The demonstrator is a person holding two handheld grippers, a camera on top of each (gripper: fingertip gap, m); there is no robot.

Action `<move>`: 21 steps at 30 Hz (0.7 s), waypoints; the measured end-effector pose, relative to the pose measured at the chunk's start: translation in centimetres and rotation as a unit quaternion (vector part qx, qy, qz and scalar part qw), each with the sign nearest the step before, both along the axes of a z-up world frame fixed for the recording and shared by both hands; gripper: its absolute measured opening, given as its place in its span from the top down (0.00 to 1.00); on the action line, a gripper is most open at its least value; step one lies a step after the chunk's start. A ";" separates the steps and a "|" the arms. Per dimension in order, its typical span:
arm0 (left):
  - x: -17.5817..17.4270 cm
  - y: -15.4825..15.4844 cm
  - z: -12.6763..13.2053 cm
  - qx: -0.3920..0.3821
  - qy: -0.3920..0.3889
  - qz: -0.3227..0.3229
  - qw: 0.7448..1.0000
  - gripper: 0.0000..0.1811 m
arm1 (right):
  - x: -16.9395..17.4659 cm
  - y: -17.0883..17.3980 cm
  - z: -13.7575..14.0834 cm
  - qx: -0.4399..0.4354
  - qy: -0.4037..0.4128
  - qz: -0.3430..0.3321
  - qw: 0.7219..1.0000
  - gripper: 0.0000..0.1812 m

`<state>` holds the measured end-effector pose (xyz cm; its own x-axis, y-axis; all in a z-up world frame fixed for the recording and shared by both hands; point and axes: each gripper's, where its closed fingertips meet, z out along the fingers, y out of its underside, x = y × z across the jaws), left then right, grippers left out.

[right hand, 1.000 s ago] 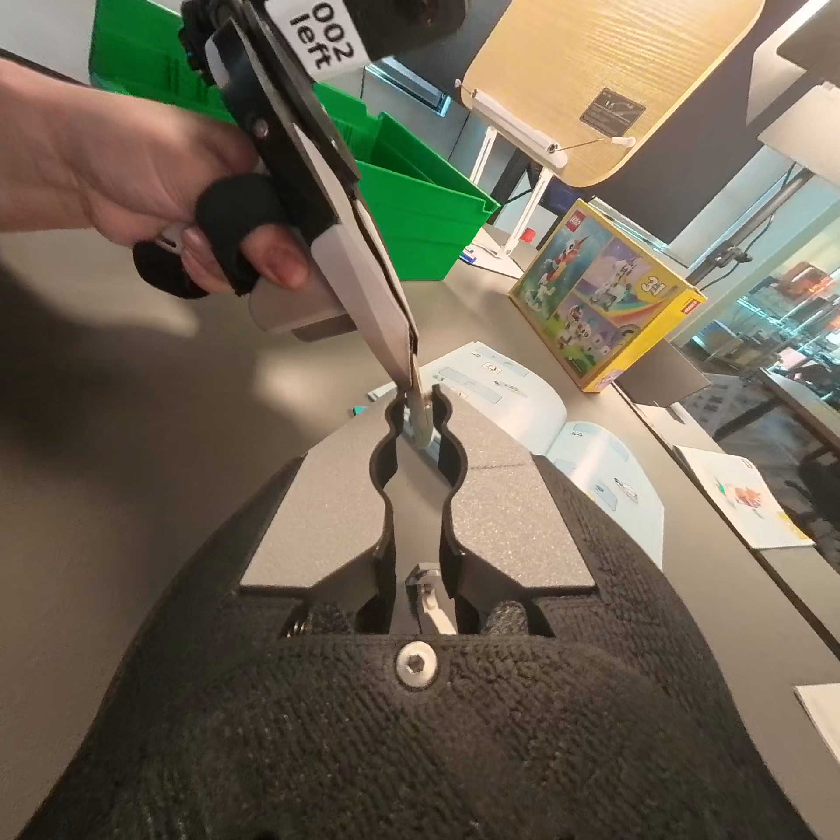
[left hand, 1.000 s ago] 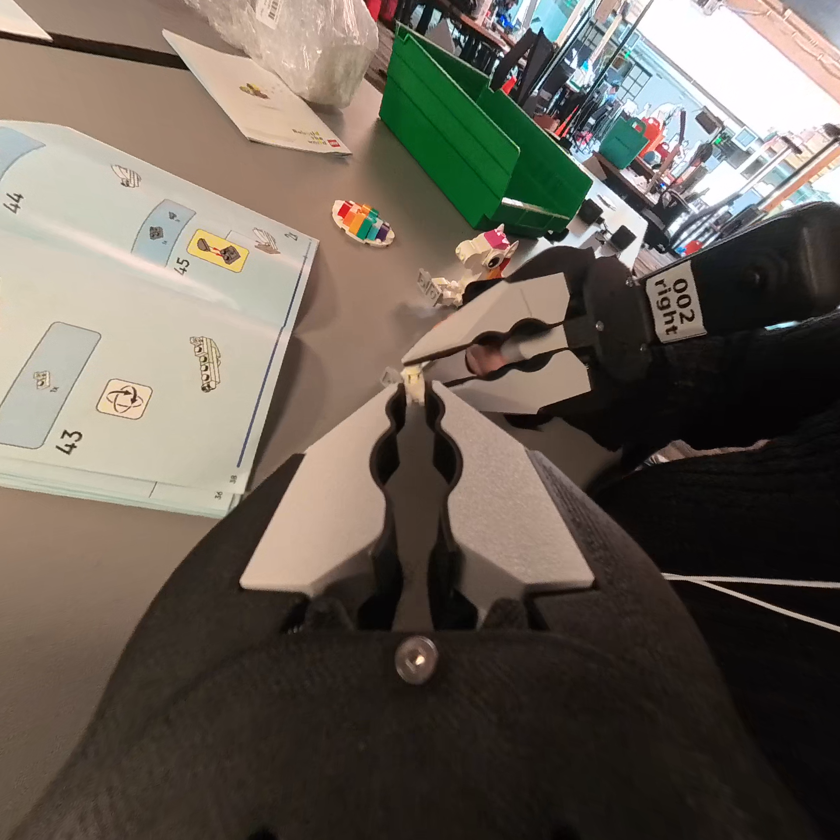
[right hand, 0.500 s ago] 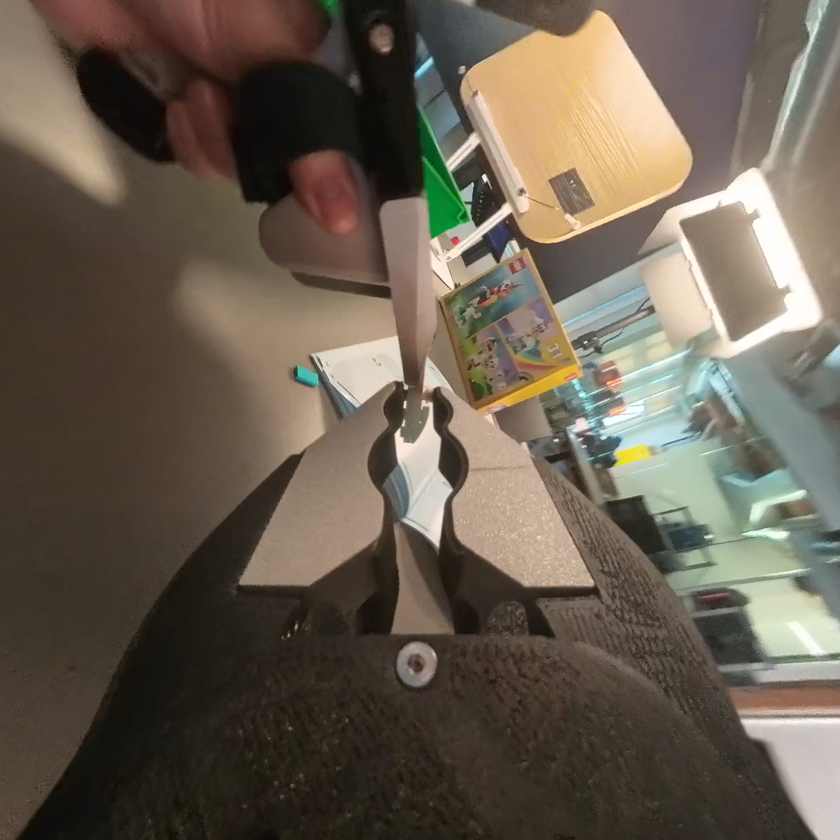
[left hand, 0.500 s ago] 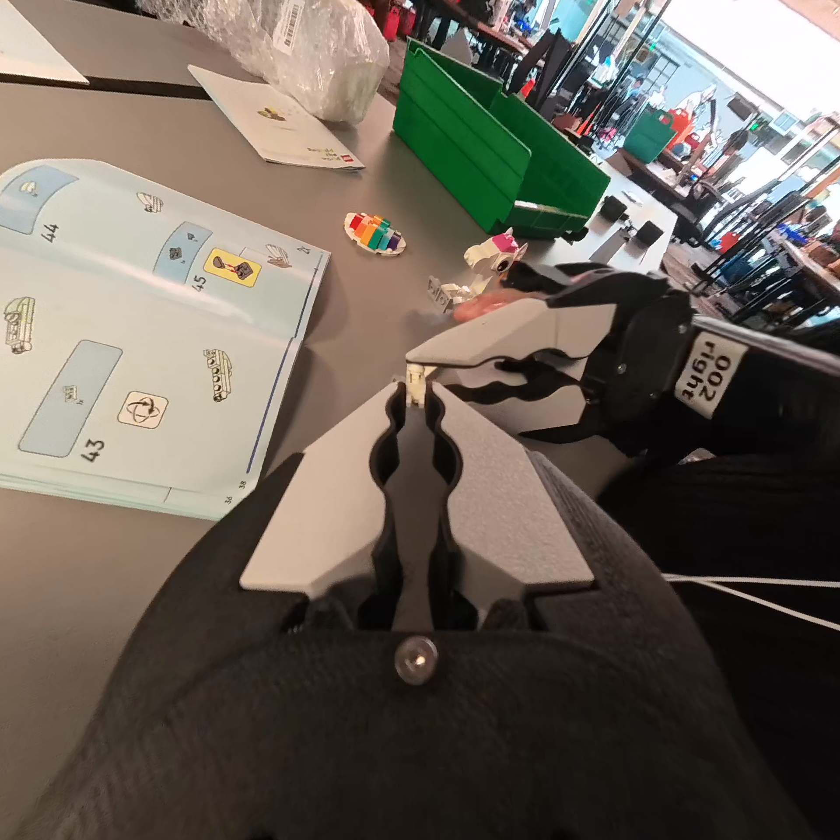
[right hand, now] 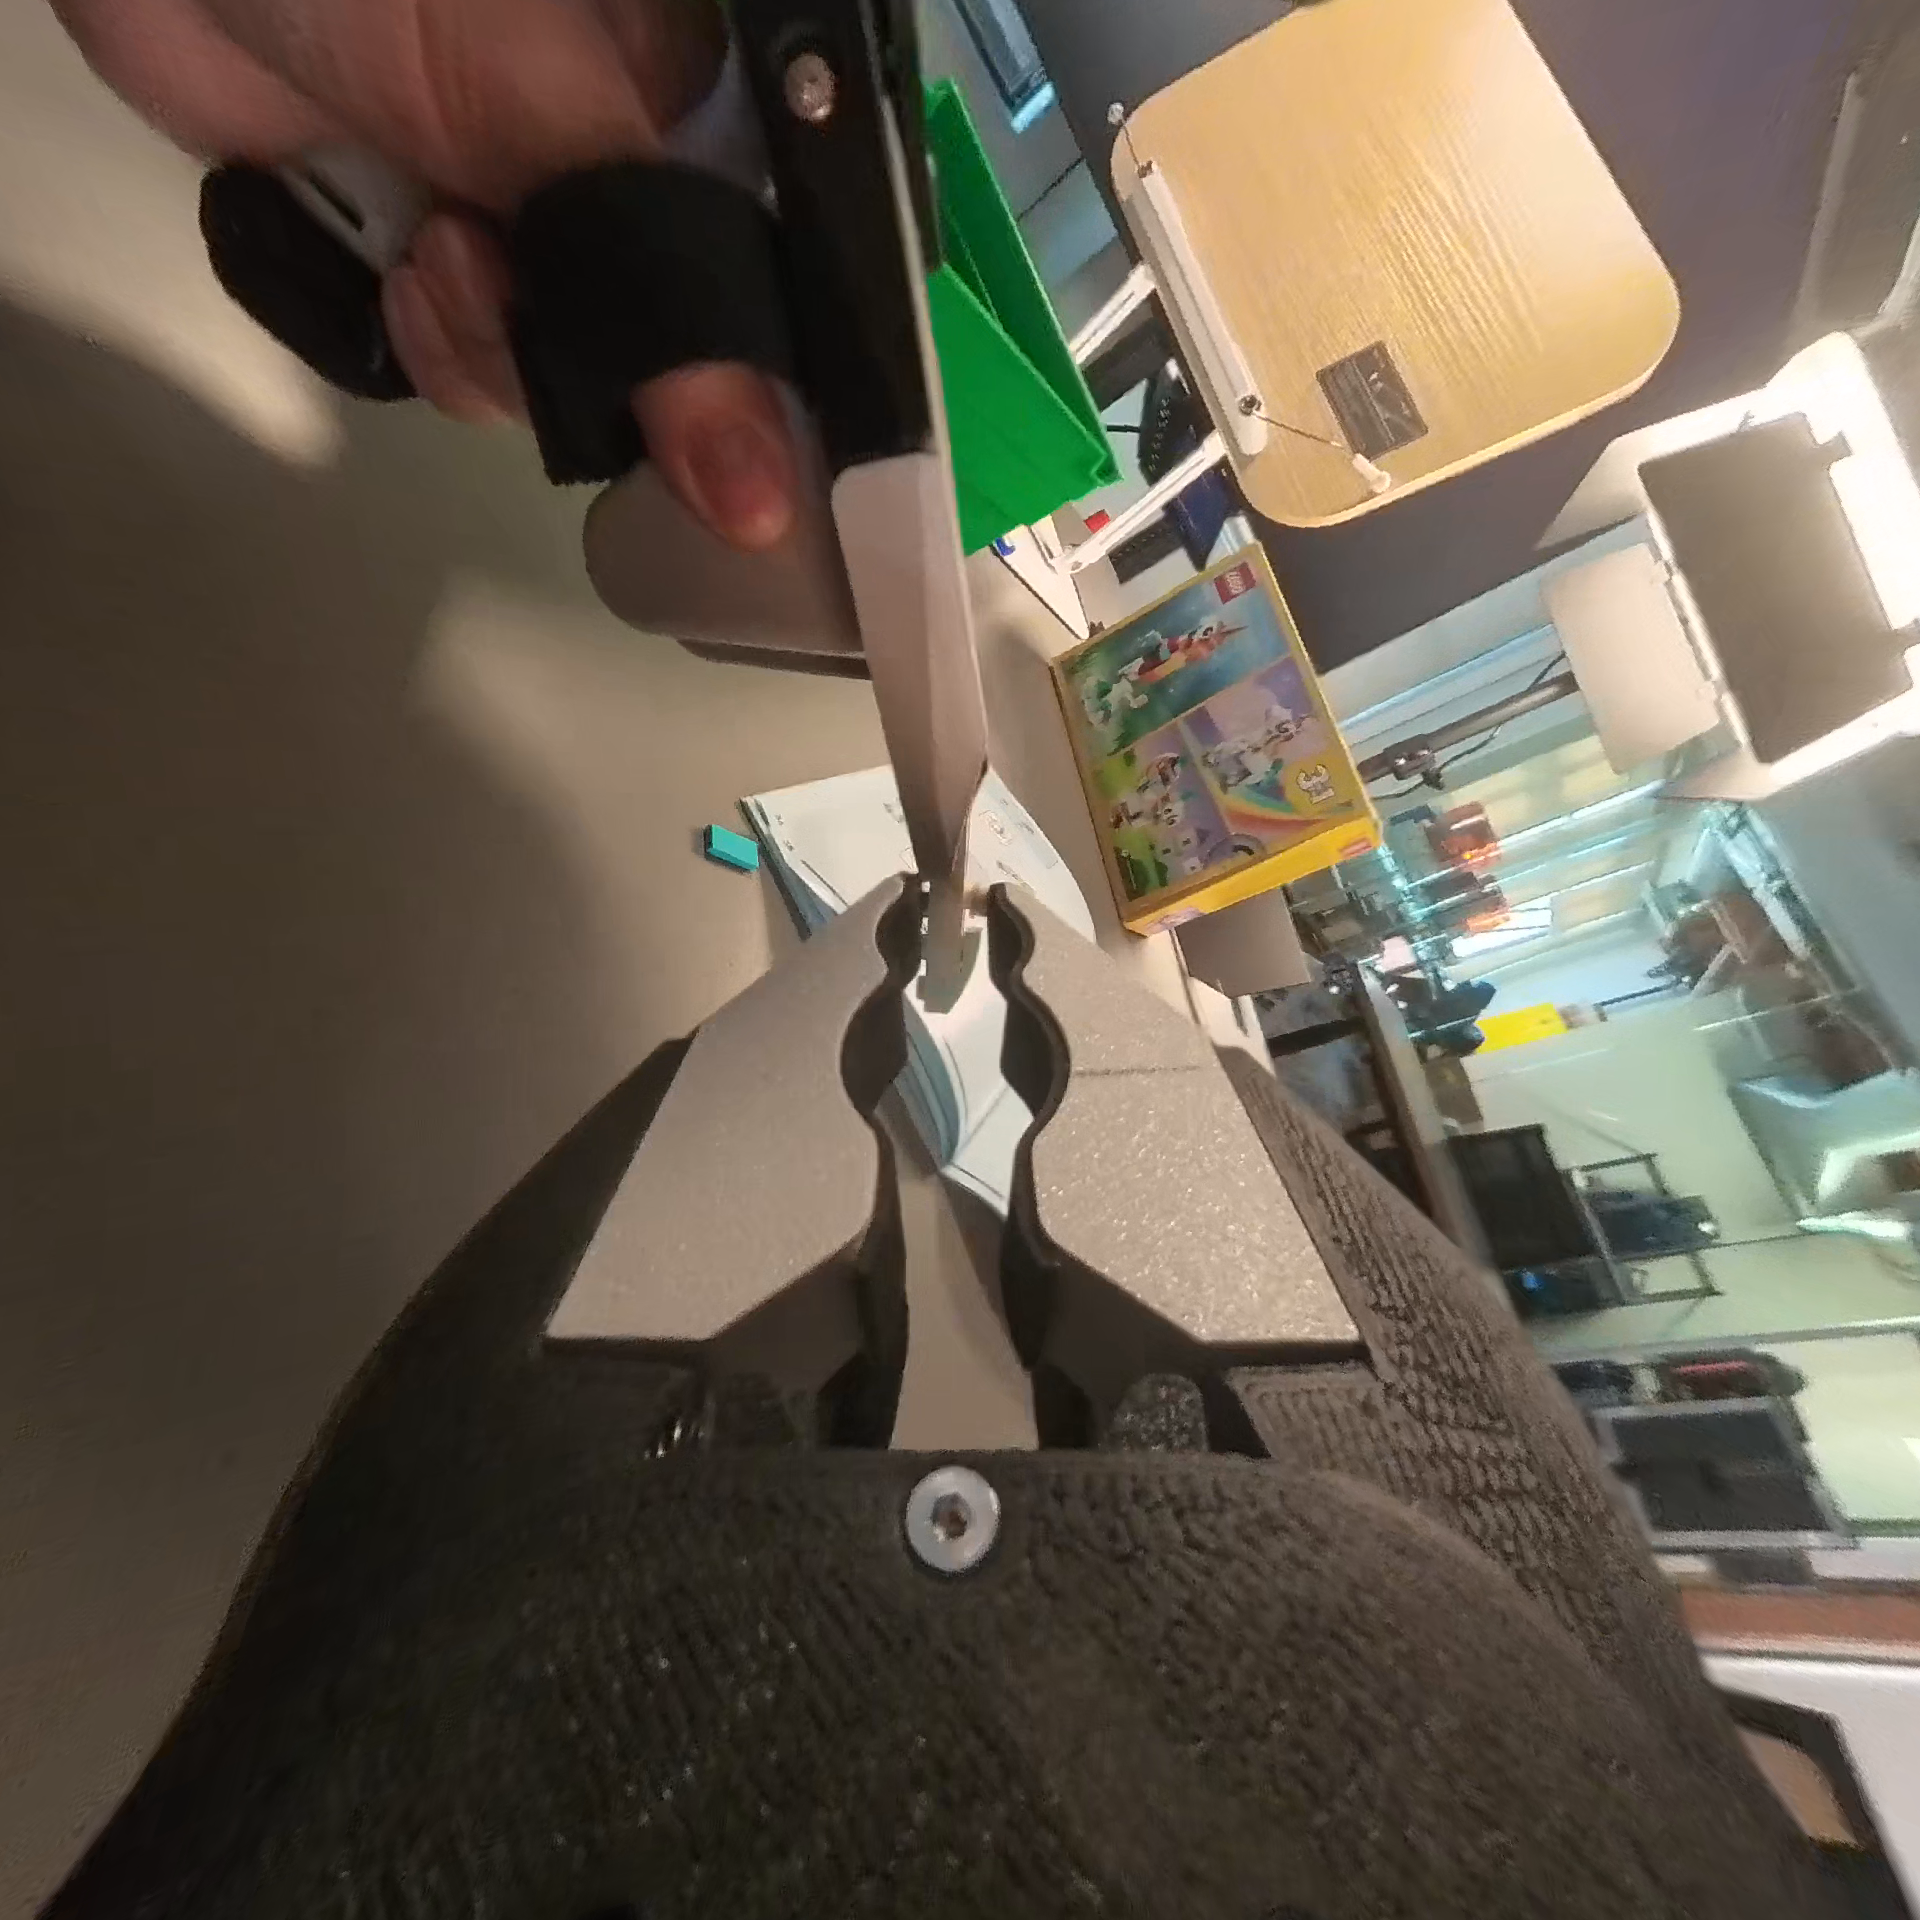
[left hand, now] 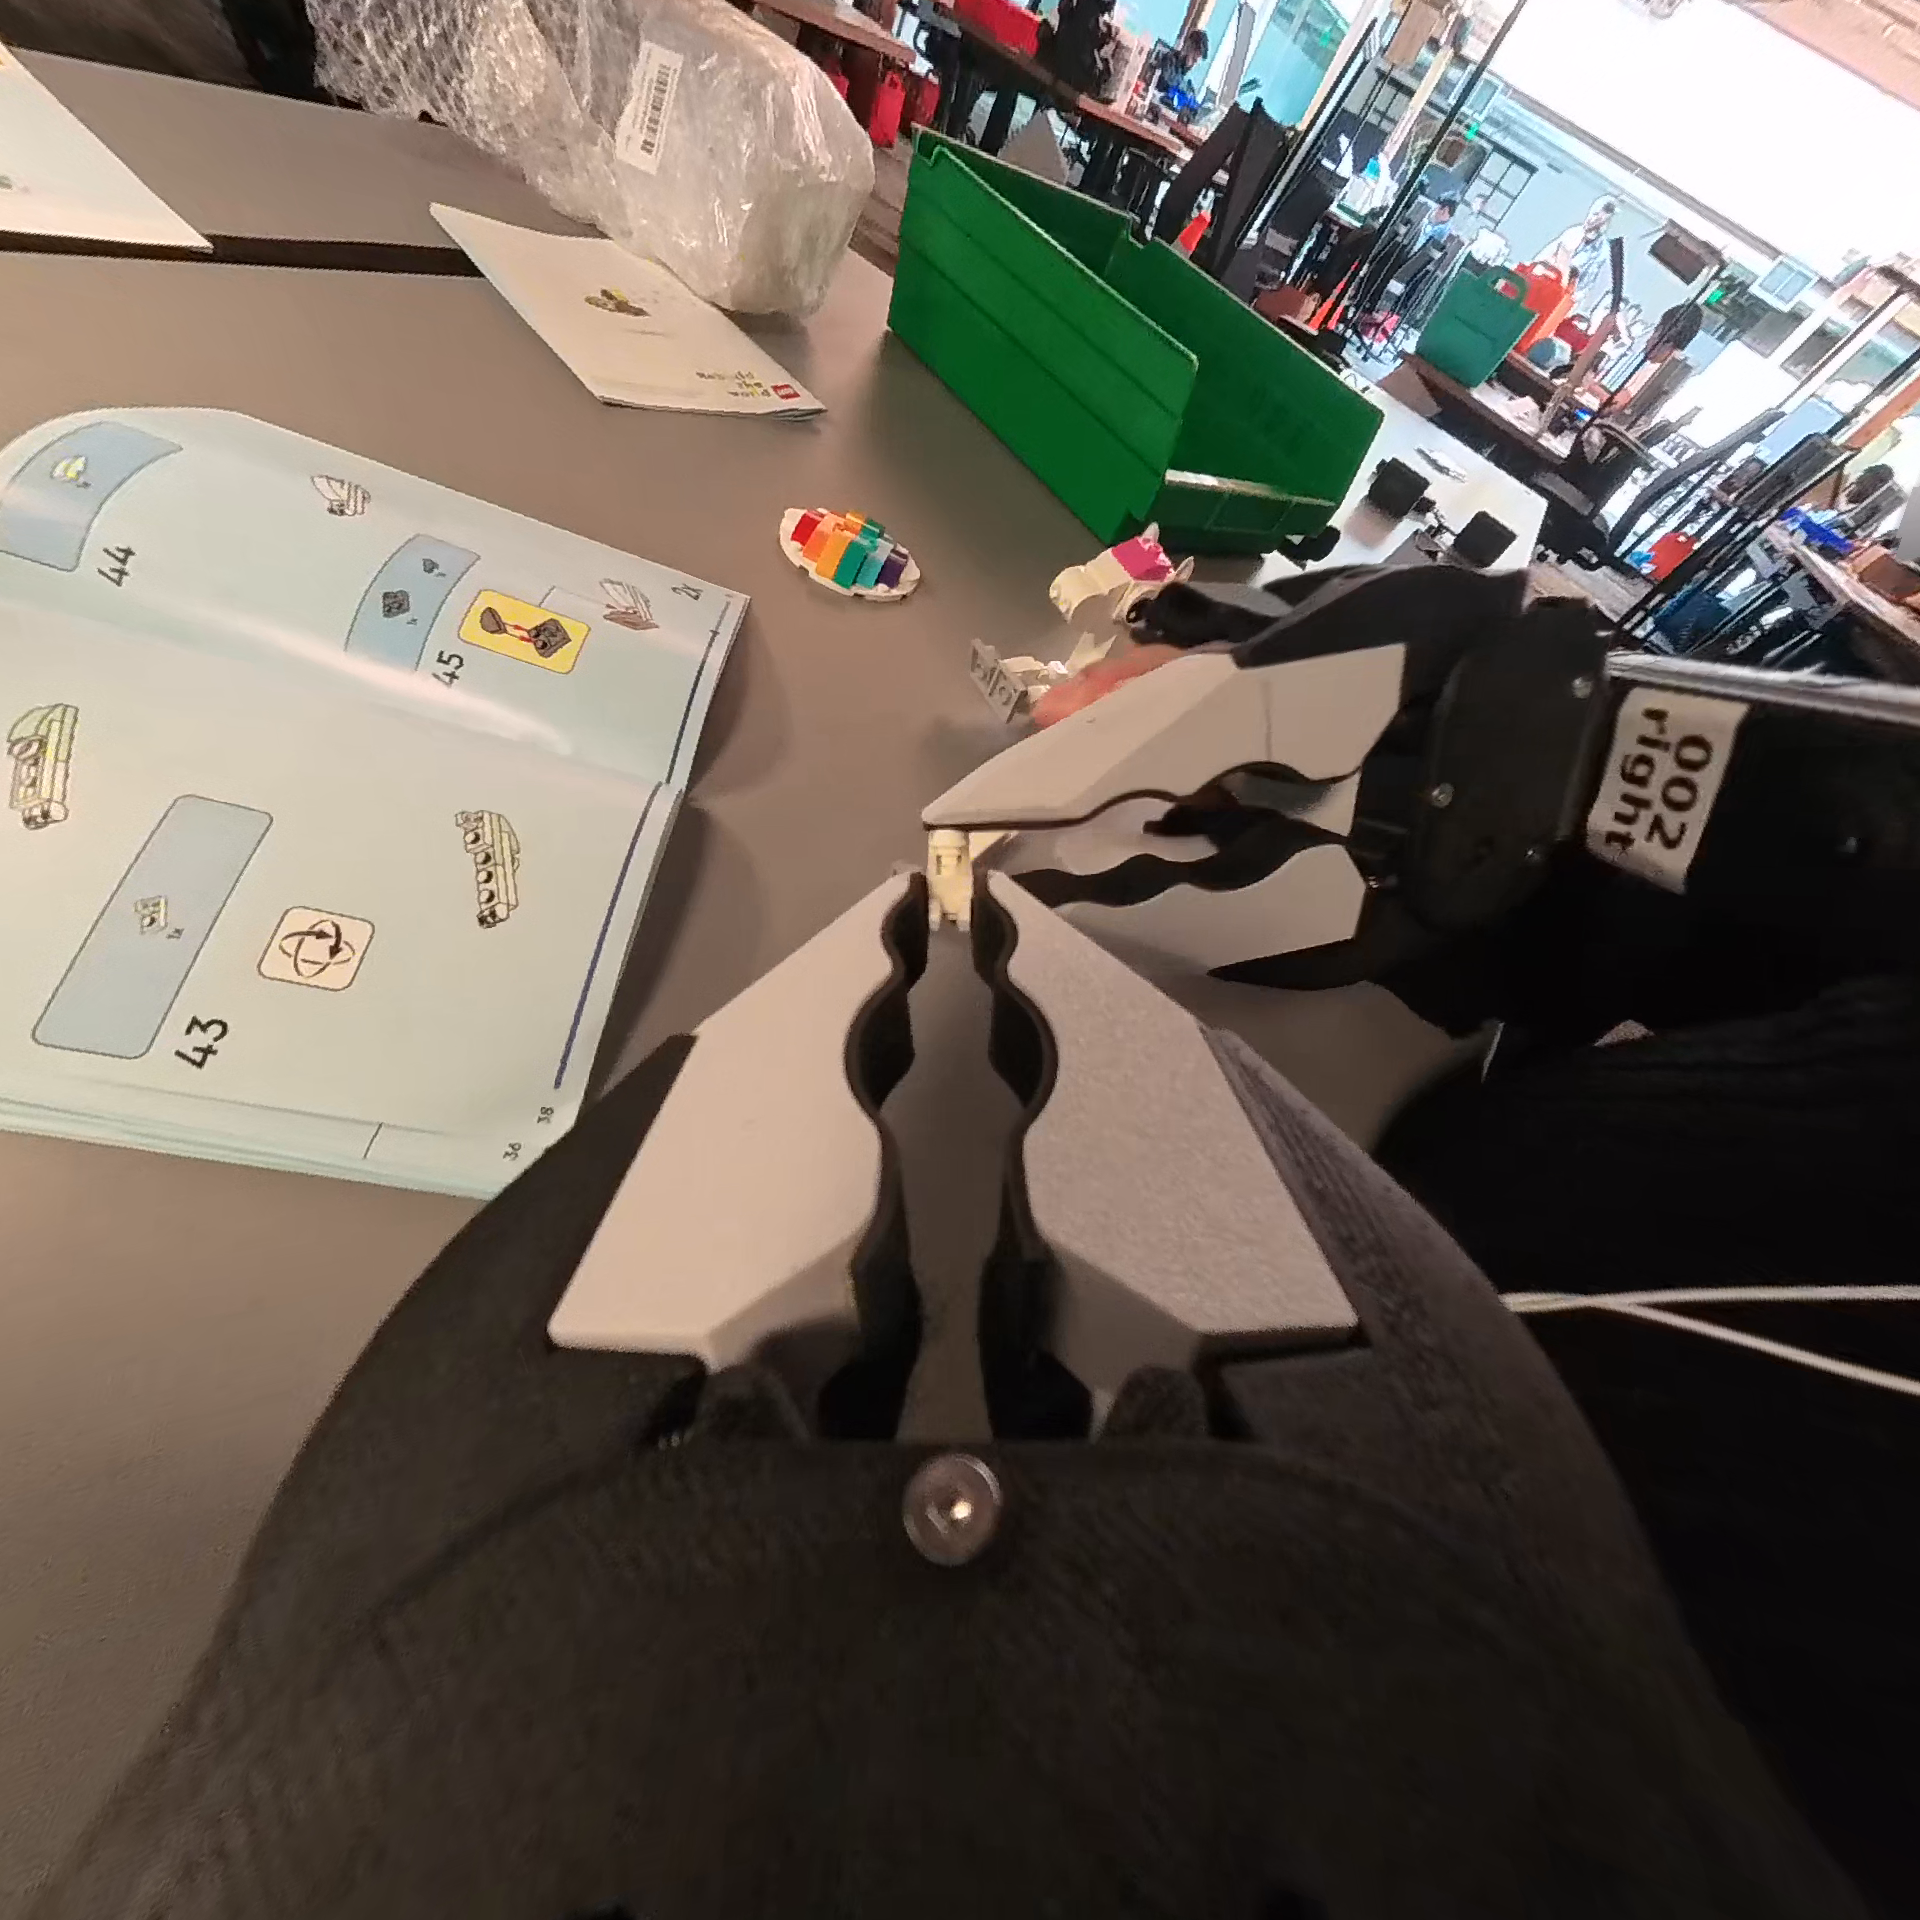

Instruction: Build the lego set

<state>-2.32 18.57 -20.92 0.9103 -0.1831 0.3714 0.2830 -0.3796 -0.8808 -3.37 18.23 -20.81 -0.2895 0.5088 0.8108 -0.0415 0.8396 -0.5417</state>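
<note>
My left gripper is shut on a small white Lego piece and holds it above the grey table. My right gripper comes in from the right, rolled on its side, with its tips closed on the top end of the same white piece. In the right wrist view my right gripper pinches around the tip of the left gripper's fingers, which come down from above, and the piece is mostly hidden there. The open instruction booklet lies to the left.
A rainbow-brick plate, a white and pink unicorn part and small loose pieces lie beyond the grippers. Green bins, a plastic bag and a second booklet sit behind. The Lego box and a teal brick show in the right wrist view. Less than 4 cm separates the two grippers' tips.
My right gripper has rolled onto its side while its tips stayed at the left gripper's tips. The white piece stays clamped. The left gripper has shifted only slightly.
</note>
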 end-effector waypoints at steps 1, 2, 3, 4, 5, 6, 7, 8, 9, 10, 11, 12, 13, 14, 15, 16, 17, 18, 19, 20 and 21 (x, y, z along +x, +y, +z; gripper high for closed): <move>0.0 0.0 -0.1 0.000 0.004 0.001 1.000 0.96 | 0.0 0.0 -0.1 0.014 0.000 0.003 1.000 0.94; 0.0 -0.1 -0.2 -0.003 0.008 0.000 1.000 0.96 | 0.0 -0.1 -0.2 0.027 -0.004 0.007 1.000 0.94; 0.0 -0.1 -0.3 -0.004 0.010 0.001 1.000 0.96 | 0.0 -0.1 -0.3 0.042 -0.008 0.013 0.999 0.94; 0.0 -0.1 -0.3 -0.004 0.009 0.001 1.000 0.96 | 0.0 -0.1 -0.4 0.060 -0.010 0.016 0.998 0.94; 0.0 -0.1 -0.4 -0.005 0.007 0.000 1.000 0.96 | 0.0 -0.2 -0.4 0.074 -0.011 0.018 0.997 0.94; 0.0 -0.2 -0.3 -0.005 0.005 0.000 1.000 0.96 | 0.0 -0.2 -0.4 0.084 -0.011 0.018 0.996 0.94; 0.0 -0.2 -0.3 -0.004 0.005 -0.001 1.000 0.96 | 0.0 -0.2 -0.4 0.092 -0.011 0.018 0.996 0.94; 0.0 -0.3 -0.4 -0.006 0.007 -0.001 1.000 0.96 | 0.0 -0.3 -0.4 0.100 -0.012 0.017 0.995 0.94; 0.0 -0.3 -0.4 -0.006 0.008 -0.001 1.000 0.96 | 0.0 -0.3 -0.5 0.105 -0.014 0.016 0.994 0.94; 0.1 -0.3 -0.5 -0.006 0.007 -0.001 1.000 0.96 | 0.0 -0.3 -0.5 0.106 -0.017 0.015 0.994 0.93; 0.0 -0.3 -0.4 -0.005 0.005 -0.001 1.000 0.96 | 0.0 -0.3 -0.5 0.104 -0.019 0.014 0.994 0.93; 0.0 -0.3 -0.4 -0.004 0.003 -0.001 1.000 0.96 | 0.1 -0.2 -0.5 0.103 -0.020 0.013 0.994 0.94; 0.0 -0.3 -0.5 -0.005 0.002 0.000 1.000 0.96 | 0.1 -0.2 -0.6 0.106 -0.021 0.012 0.994 0.94; 0.0 -0.2 -0.5 -0.004 0.001 0.001 1.000 0.96 | 0.1 -0.1 -0.6 0.111 -0.022 0.010 0.994 0.94; 0.0 -0.2 -0.5 -0.005 0.000 0.001 1.000 0.96 | 0.1 -0.1 -0.7 0.116 -0.021 0.009 0.993 0.94; 0.0 -0.2 -0.6 -0.006 0.000 0.002 1.000 0.96 | 0.1 -0.1 -0.8 0.123 -0.019 0.009 0.992 0.94; 0.0 -0.2 -0.6 -0.007 0.002 0.002 1.000 0.96 | 0.1 -0.1 -0.8 0.127 -0.019 0.009 0.992 0.94; 0.0 -0.2 -0.7 -0.008 0.005 0.003 1.000 0.96 | 0.1 -0.1 -0.9 0.127 -0.020 0.009 0.992 0.94; -0.1 -0.2 -0.7 -0.008 0.006 0.005 1.000 0.96 | 0.1 -0.1 -0.9 0.123 -0.020 0.010 0.992 0.94; -0.1 -0.2 -0.7 -0.011 0.007 0.006 1.000 0.96 | 0.0 -0.1 -0.9 0.118 -0.020 0.010 0.993 0.94; -0.1 -0.2 -0.6 -0.010 0.007 0.007 1.000 0.96 | 0.0 -0.1 -0.9 0.112 -0.019 0.009 0.994 0.94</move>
<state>-2.45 18.38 -21.53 0.9178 -0.1623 0.3624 0.2768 -0.3929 -0.8769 -3.38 18.10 -21.72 -0.3286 0.3120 0.8914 -0.0401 0.9384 -0.3432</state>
